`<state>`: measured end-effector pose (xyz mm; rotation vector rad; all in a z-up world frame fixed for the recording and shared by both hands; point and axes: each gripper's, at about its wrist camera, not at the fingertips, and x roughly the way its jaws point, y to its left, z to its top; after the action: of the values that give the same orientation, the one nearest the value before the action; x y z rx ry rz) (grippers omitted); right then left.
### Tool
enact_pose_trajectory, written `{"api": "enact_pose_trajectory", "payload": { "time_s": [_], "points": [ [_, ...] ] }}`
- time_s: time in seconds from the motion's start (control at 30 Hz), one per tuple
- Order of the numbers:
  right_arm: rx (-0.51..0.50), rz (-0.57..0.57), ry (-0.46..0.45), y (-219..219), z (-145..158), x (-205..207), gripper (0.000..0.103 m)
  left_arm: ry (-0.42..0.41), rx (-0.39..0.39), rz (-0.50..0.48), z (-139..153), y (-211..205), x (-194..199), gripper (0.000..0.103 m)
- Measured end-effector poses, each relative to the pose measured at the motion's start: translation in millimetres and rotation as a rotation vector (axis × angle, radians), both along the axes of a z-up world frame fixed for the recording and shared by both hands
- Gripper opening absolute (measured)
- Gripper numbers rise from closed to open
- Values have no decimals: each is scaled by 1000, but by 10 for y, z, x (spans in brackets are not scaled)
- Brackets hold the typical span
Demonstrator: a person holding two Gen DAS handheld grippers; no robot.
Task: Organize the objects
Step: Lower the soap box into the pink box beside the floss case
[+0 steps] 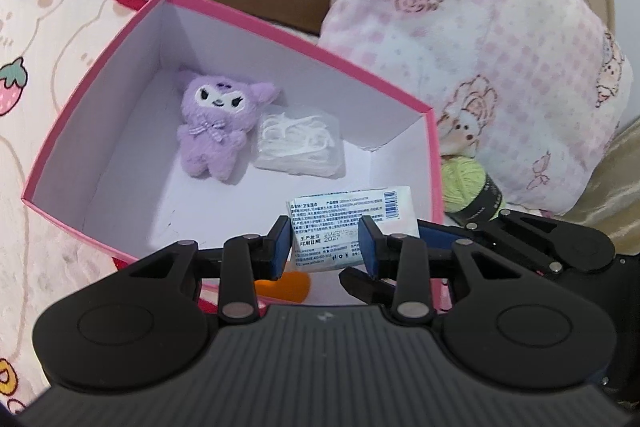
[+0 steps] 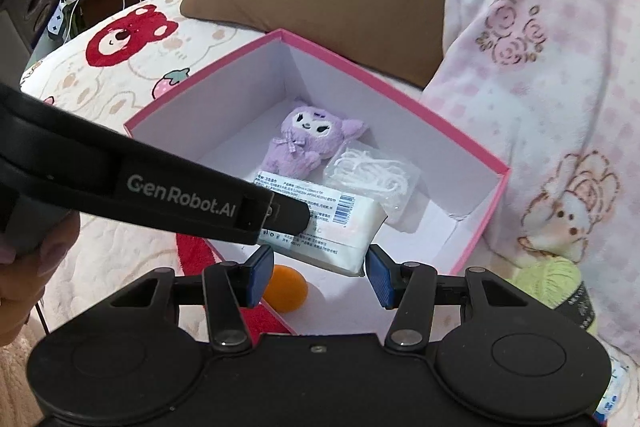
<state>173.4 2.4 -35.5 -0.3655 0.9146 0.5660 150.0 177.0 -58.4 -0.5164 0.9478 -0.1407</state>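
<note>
While the wet-wipe pack [image 2: 320,223] is carried over the pink box [image 1: 100,95], it is clamped between the pads of the left claw [image 1: 325,245] and also gripped at its near end by the right claw [image 2: 318,277], so both claws are clenched on the same pack. The pack hangs above the box floor, not yet set down, just ahead of both claws.

A slip is judged possible: the pack is soft and smooth, and an uneven release by one claw could tip it onto the bag of white string [image 1: 300,143] lying just beyond the claws. The orange ball [image 2: 286,289], directly beneath the right claw, could be pressed or sent rolling if the pack is lowered onto it. The near box wall could be knocked by the left claw.

Counted in the box: one purple plush doll [image 1: 218,125], one string bag, one ball. One green yarn ball [image 1: 466,187] is seen outside, right of the claws.
</note>
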Motion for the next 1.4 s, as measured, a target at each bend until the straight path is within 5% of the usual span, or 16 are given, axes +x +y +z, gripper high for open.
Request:
{"api": "enact_pose_trajectory", "payload": {
  "time_s": [0.83,1.4],
  "points": [
    [-138,43,39,400,-366,328,56,64,54,-28,-365,135,324,35],
    [-32,34,206,430,-513,595,56,93,122,6,-538,287,557,33]
  ]
}}
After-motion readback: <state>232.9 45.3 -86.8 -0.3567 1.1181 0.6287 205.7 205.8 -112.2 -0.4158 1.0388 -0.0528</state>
